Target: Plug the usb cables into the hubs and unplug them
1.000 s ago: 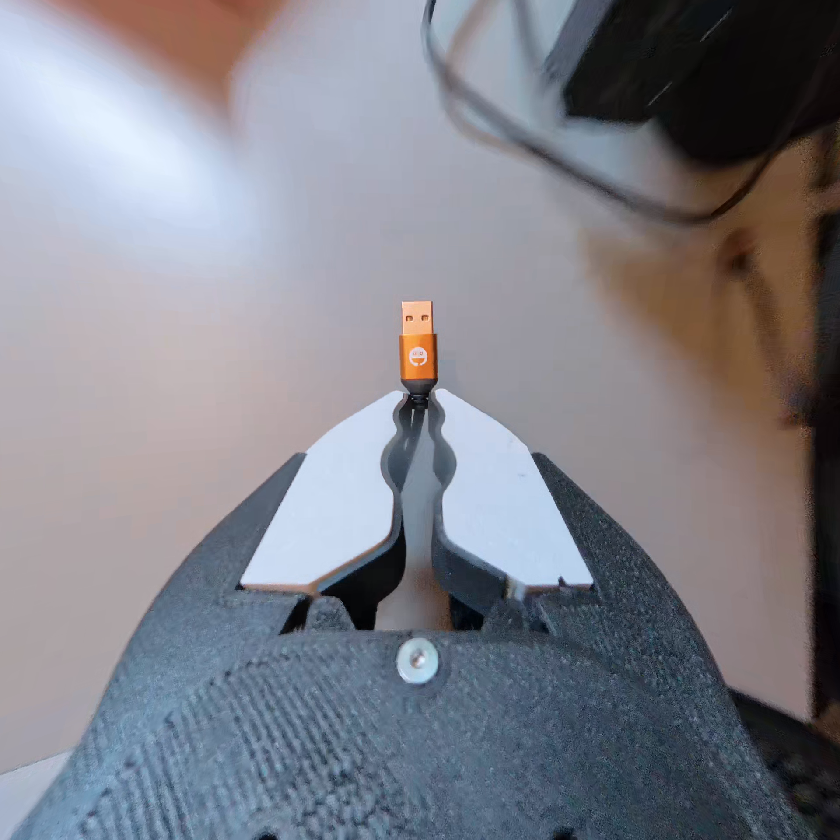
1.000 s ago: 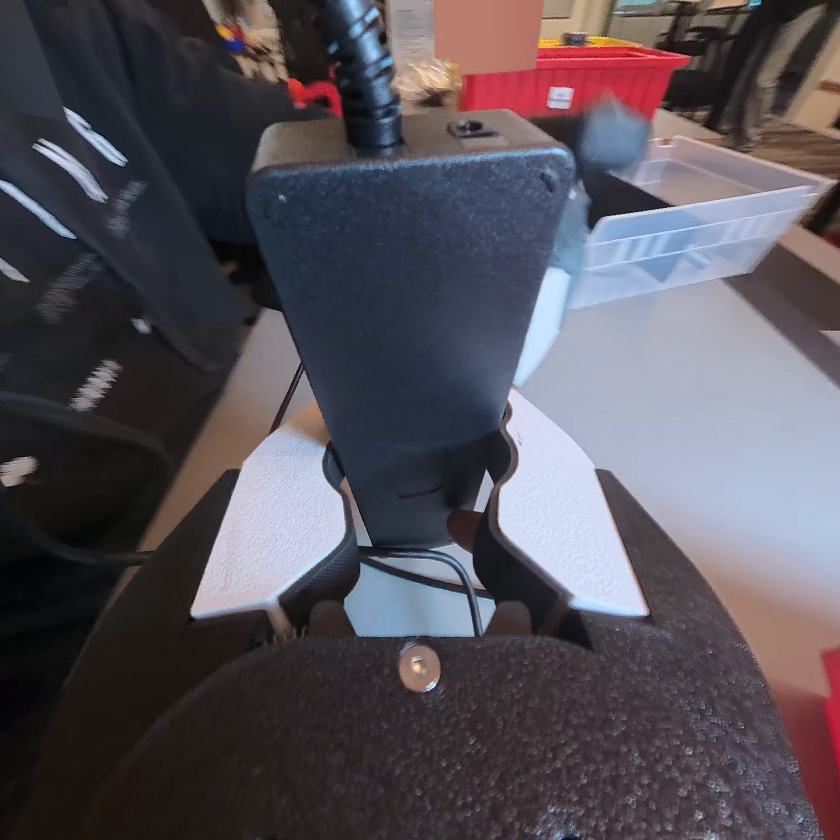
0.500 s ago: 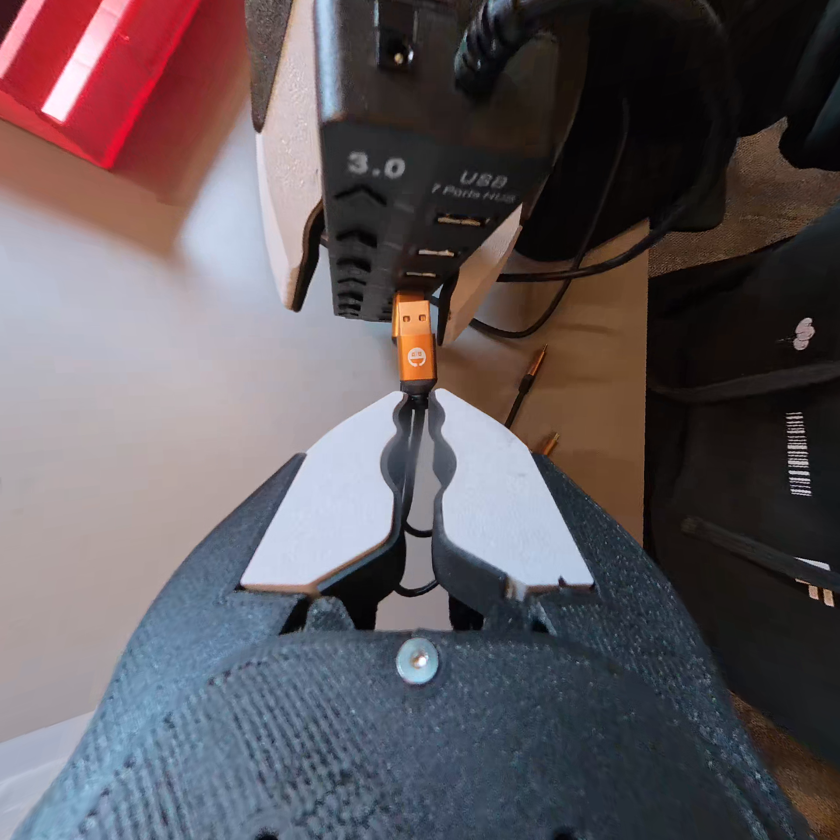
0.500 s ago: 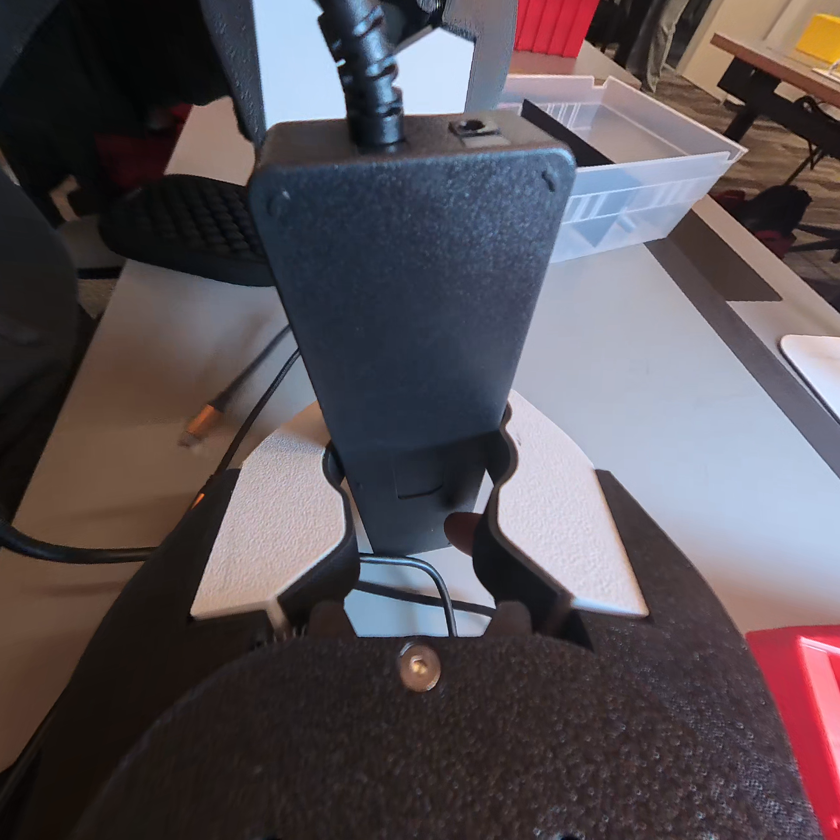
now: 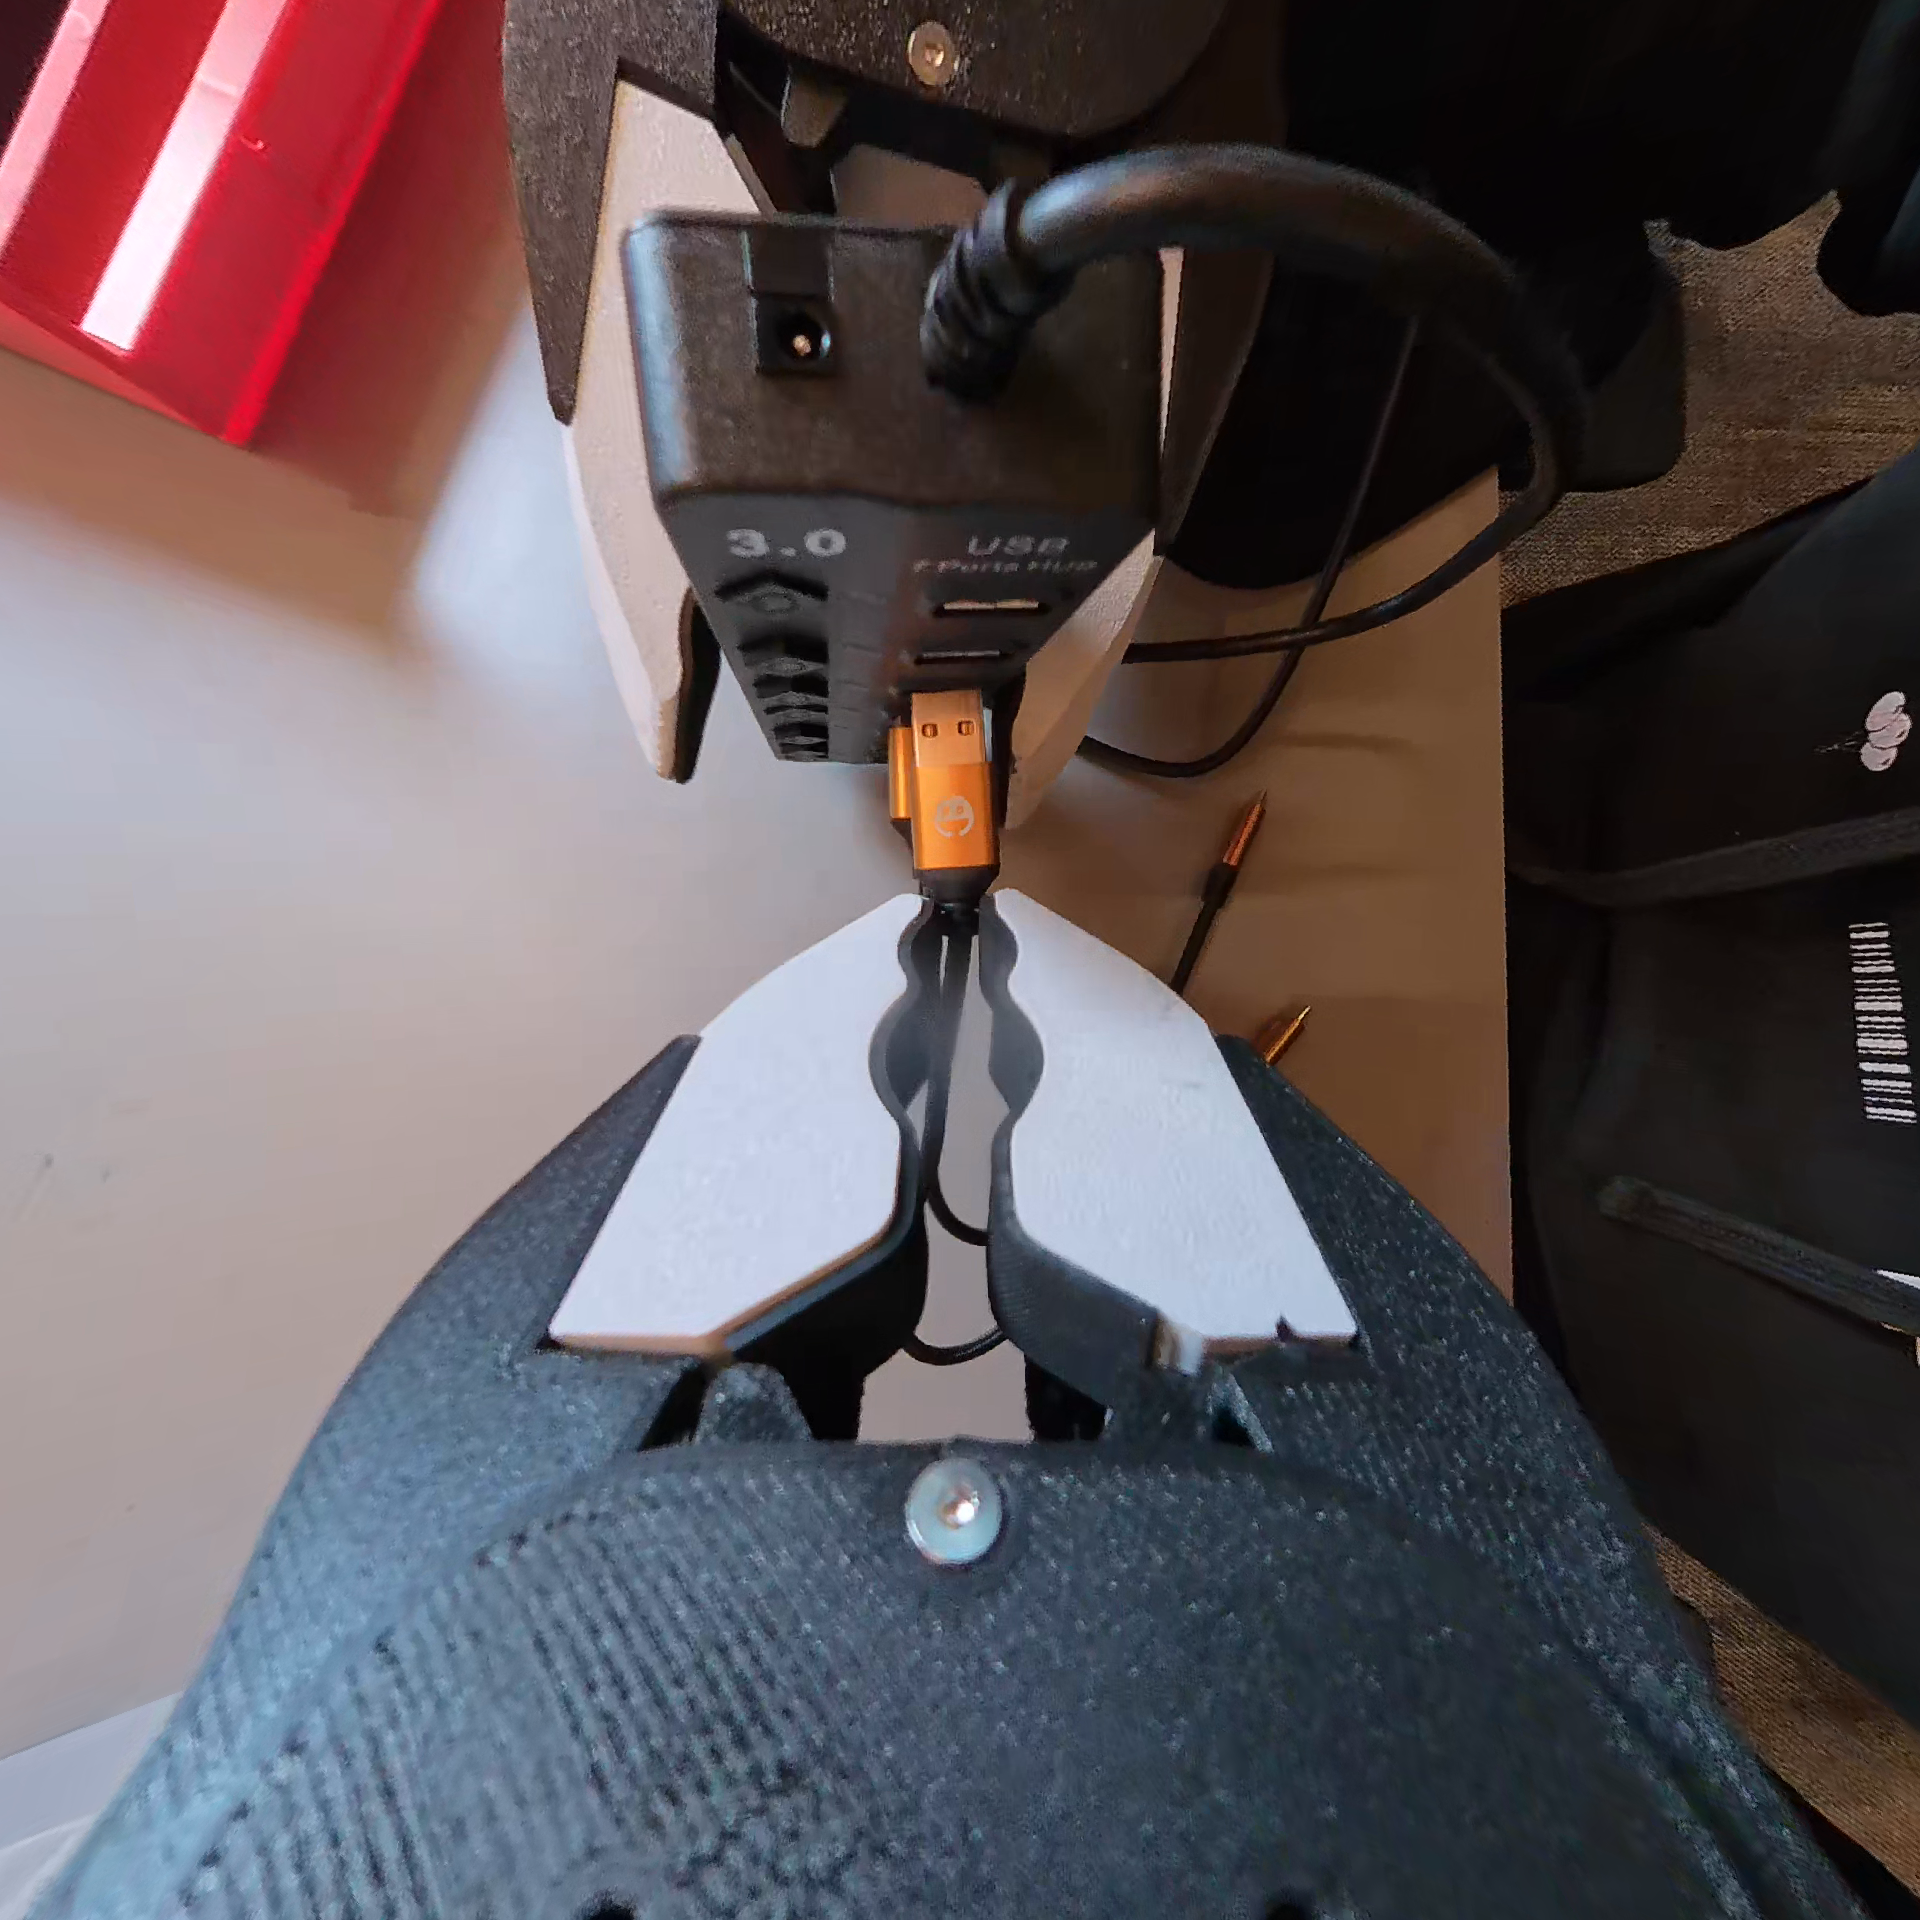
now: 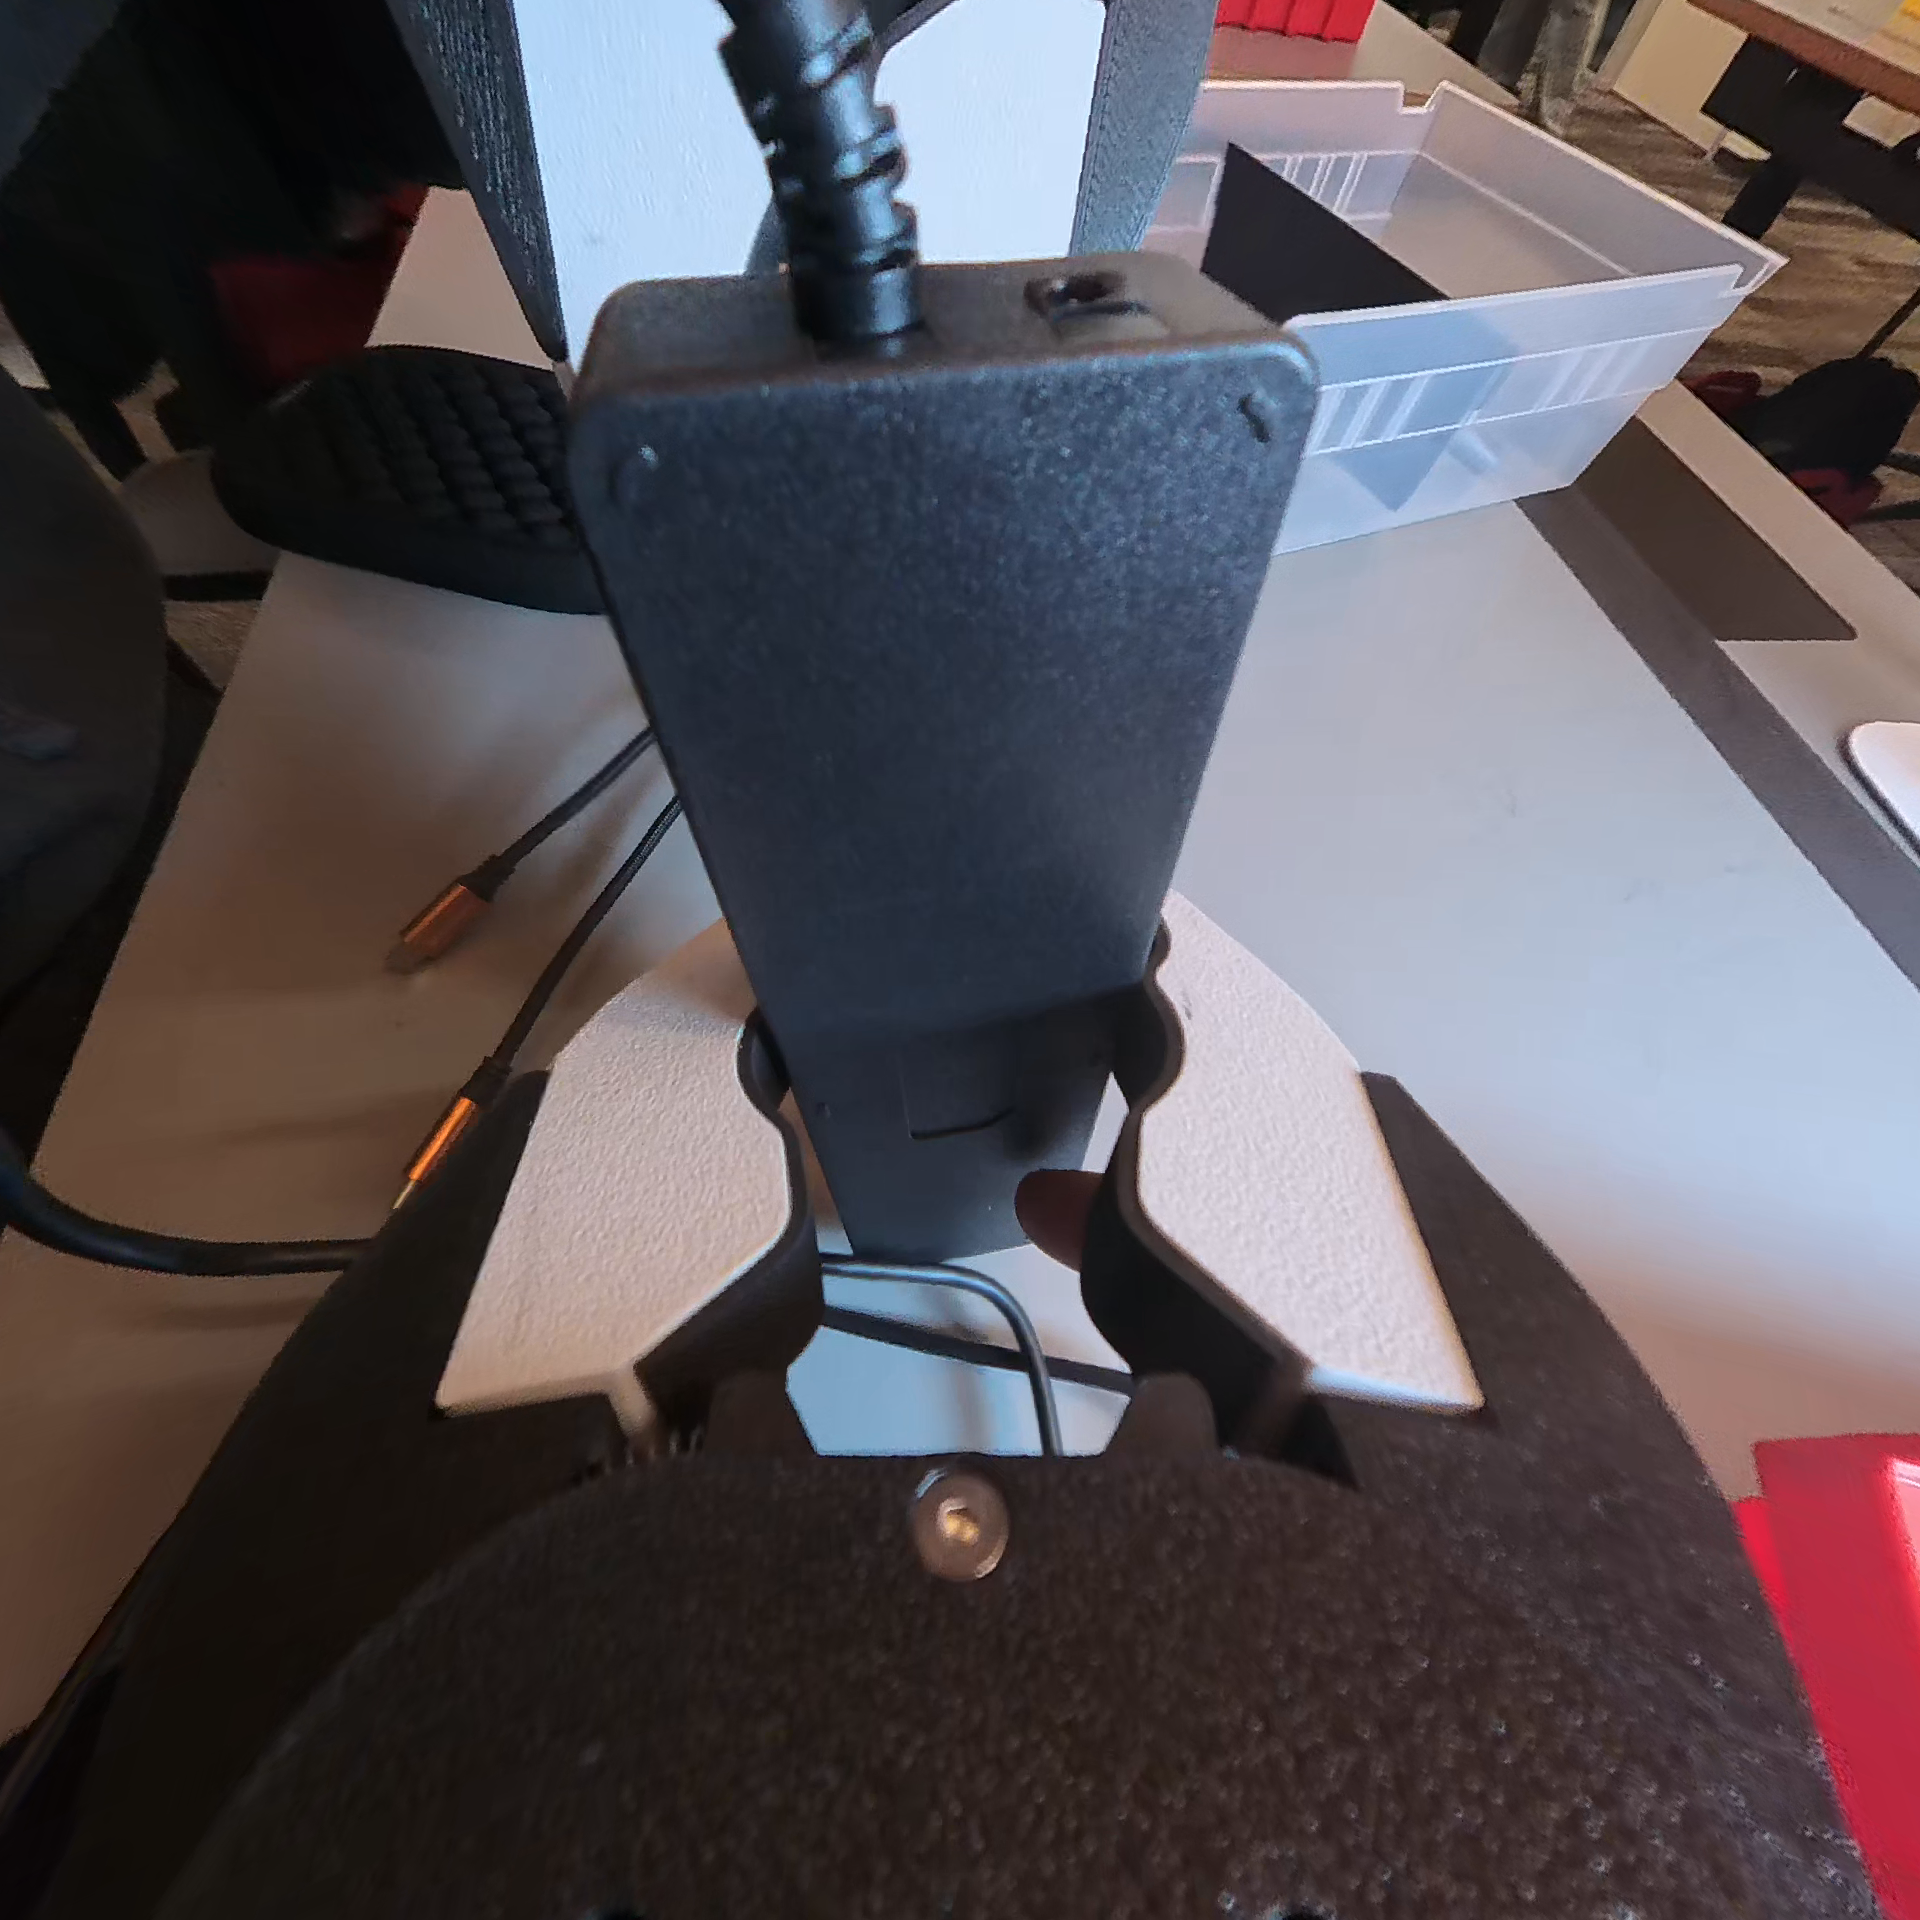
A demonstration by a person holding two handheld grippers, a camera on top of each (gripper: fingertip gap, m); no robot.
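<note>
Both tools grip: left tool (image 5: 954,902) pinches orange plug (image 5: 951,795), tip hidden at right-held hub (image 6: 935,665).

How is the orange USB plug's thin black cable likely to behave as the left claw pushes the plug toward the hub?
Probably floppy: the thin black cable loops slackly behind the left claw, so it should not transmit a push. The claw pinches just behind the orange USB plug, whose short body looks stiff. The plug may still pivot against the hub.

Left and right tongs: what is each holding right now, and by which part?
Left tongs: shut on the orange USB cable, pinching the black cord just behind the plug. Right tongs: shut on the black hub, clamping its narrow end opposite its thick cord.
</note>
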